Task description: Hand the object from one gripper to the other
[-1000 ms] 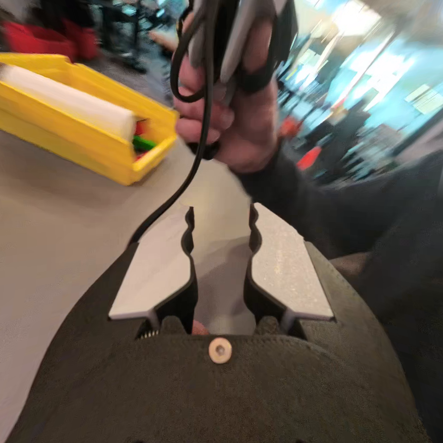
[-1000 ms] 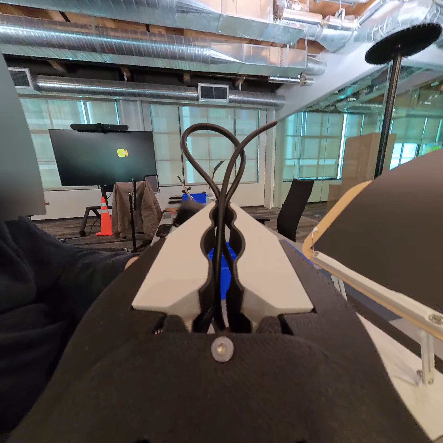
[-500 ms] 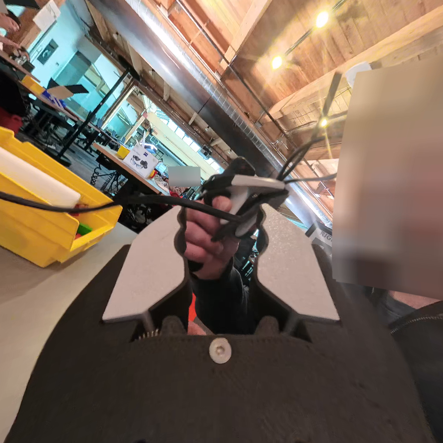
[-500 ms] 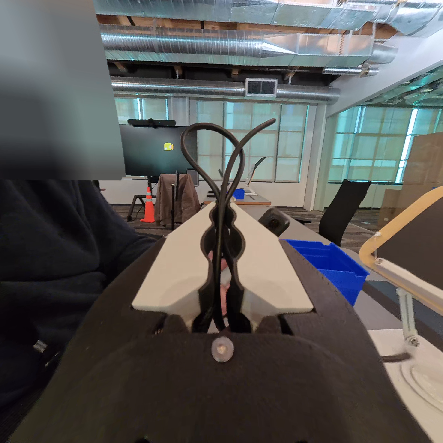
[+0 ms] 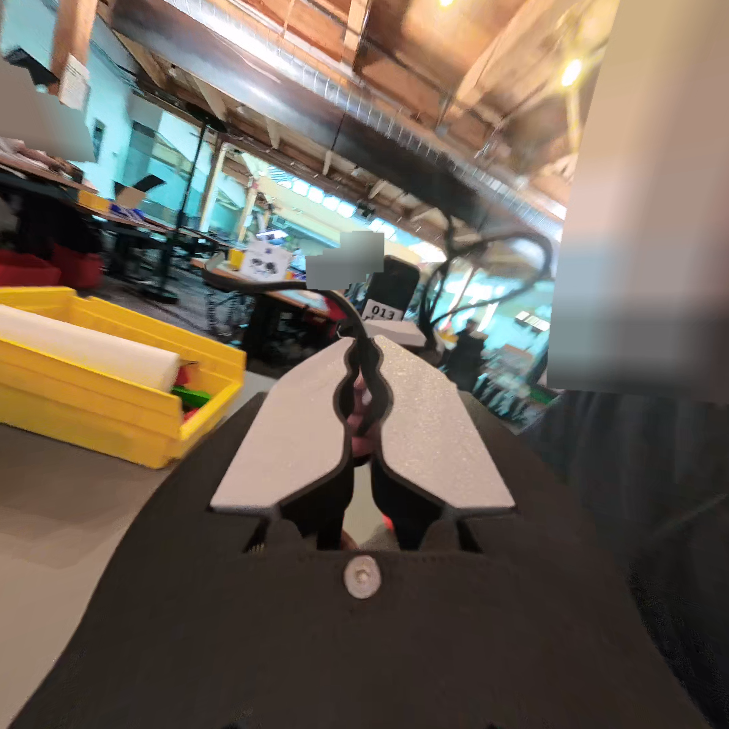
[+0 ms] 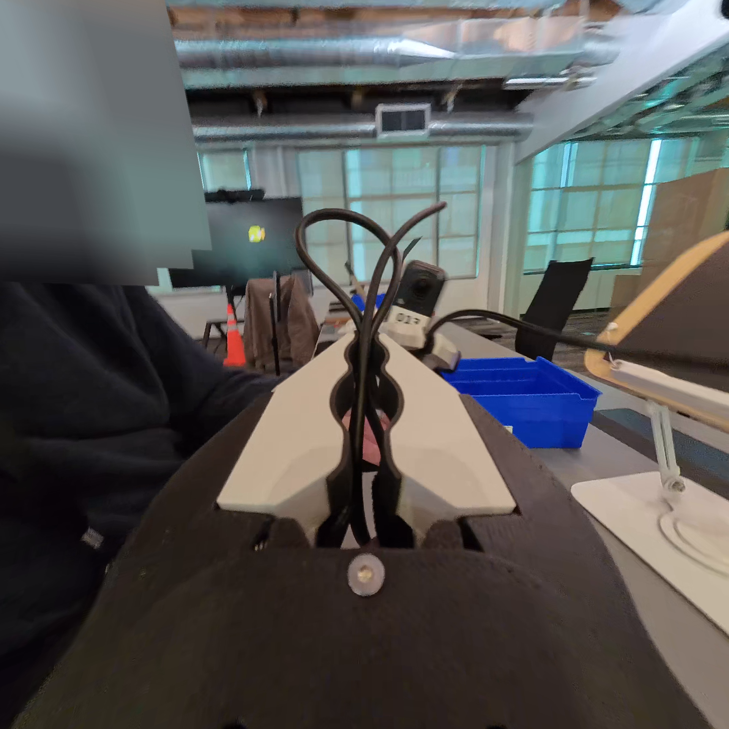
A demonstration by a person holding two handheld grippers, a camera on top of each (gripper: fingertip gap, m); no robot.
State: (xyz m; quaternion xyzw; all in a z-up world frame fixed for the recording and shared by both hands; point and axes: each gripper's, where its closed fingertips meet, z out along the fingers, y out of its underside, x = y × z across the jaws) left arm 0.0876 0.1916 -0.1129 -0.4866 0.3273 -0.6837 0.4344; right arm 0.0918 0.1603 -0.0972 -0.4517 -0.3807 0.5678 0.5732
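Both grippers are clamped on the same black cable (image 6: 365, 315) at once, which reads as the overlap of a handover: neither end is let go, so the limp cord cannot drop. The right gripper (image 6: 366, 355) is clenched on a doubled bundle, whose loop and free end stand up above its tips. The left gripper (image 5: 365, 351) is pinched shut on a single strand at its very tips, from where the cable arcs away to the left. The cable hangs in the air above the grey surface (image 5: 59, 513), between the two tools. Only the left wrist view shows the yellow bin (image 5: 118, 414) with a white roll on the surface's left side; only the right wrist view shows the blue bin (image 6: 552, 398), the white lamp base (image 6: 651, 524) at the right edge, and the other gripper's camera beyond the tips.
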